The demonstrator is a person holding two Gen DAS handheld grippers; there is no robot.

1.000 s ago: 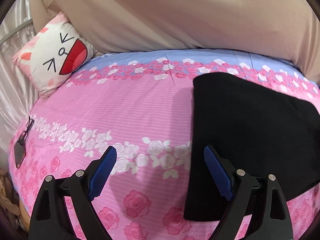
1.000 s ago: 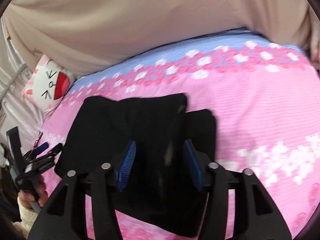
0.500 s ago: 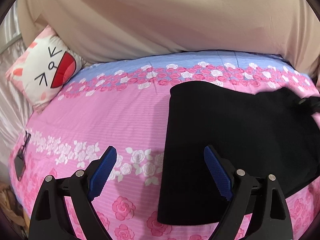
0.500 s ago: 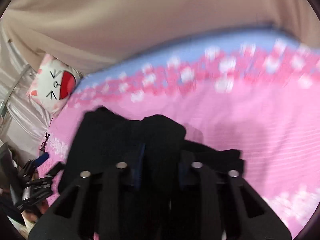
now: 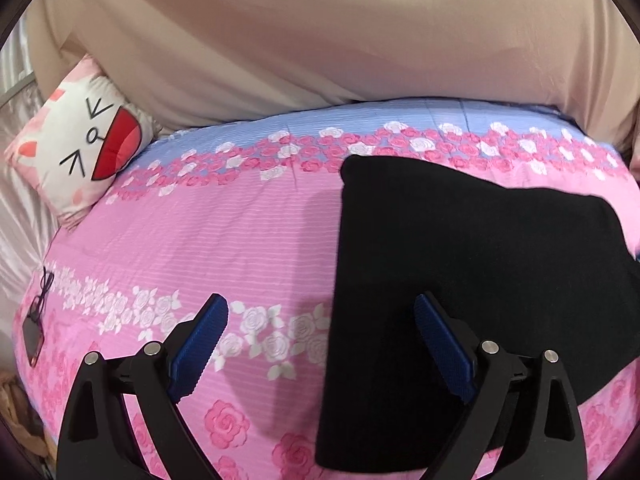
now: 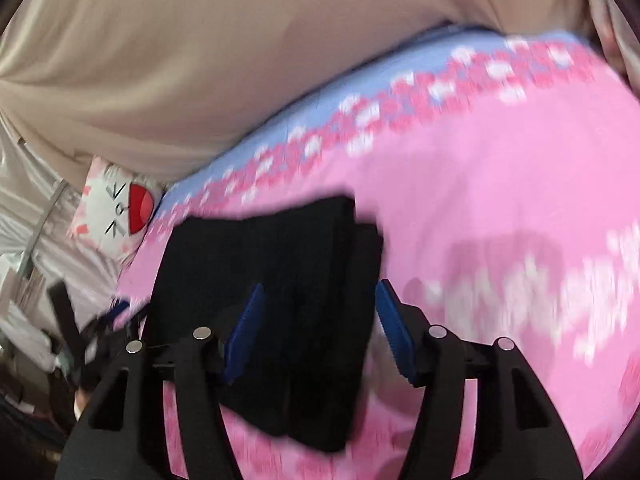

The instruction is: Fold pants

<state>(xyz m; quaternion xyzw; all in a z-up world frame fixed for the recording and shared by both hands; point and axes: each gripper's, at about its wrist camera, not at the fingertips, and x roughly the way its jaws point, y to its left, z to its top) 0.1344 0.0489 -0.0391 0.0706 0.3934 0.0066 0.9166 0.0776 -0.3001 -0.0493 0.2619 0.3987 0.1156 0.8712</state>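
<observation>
The black pants (image 5: 472,280) lie folded into a flat block on the pink rose bedspread (image 5: 208,240), to the right in the left wrist view. My left gripper (image 5: 320,308) hovers over their left edge, jaws wide and still opening; one finger is above the cloth, the other above the bedspread, nothing between the pads. In the blurred right wrist view the pants (image 6: 280,264) lie under my right gripper (image 6: 320,290). Its jaws are opening, and the blue pads stand clear of the stacked right end of the fold.
A cat-face pillow (image 5: 84,148) leans at the bed's far left corner. Eyeglasses and a small dark flat thing (image 5: 34,320) lie near the left edge. Beige fabric (image 5: 320,40) hangs behind the bed, silvery fabric (image 5: 20,208) at the left.
Half a second ago the right gripper was nearly shut over the pants' fold. Now its jaws stand apart and the fold lies on the bed. The left view has shifted slightly.
</observation>
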